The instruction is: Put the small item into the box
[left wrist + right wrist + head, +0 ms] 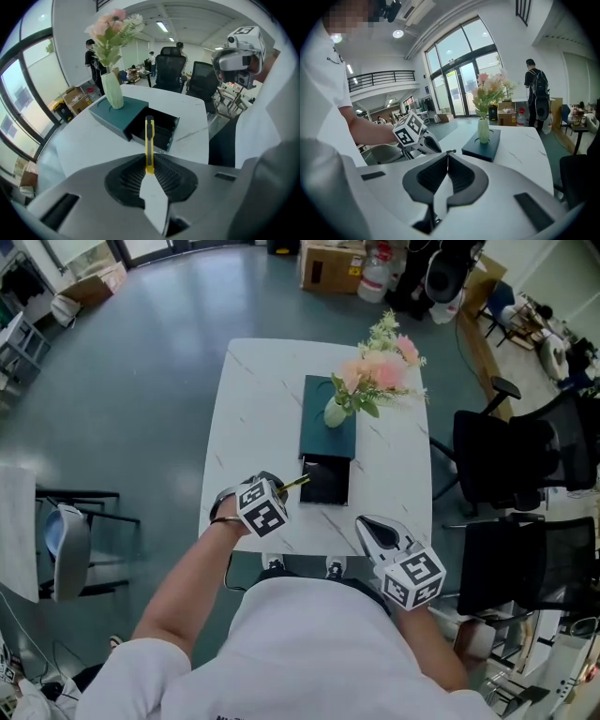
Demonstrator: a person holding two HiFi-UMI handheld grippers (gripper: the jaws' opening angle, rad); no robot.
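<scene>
white table (253, 427) holds the box (323, 437); left fingers (129, 180) pinch yellow cutter (149, 140), right fingers (461, 176) together, empty.

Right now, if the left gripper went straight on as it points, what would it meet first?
Probably the open black drawer of the dark teal box; the yellow utility knife clamped in the left gripper aims there, though depth is unclear.
</scene>
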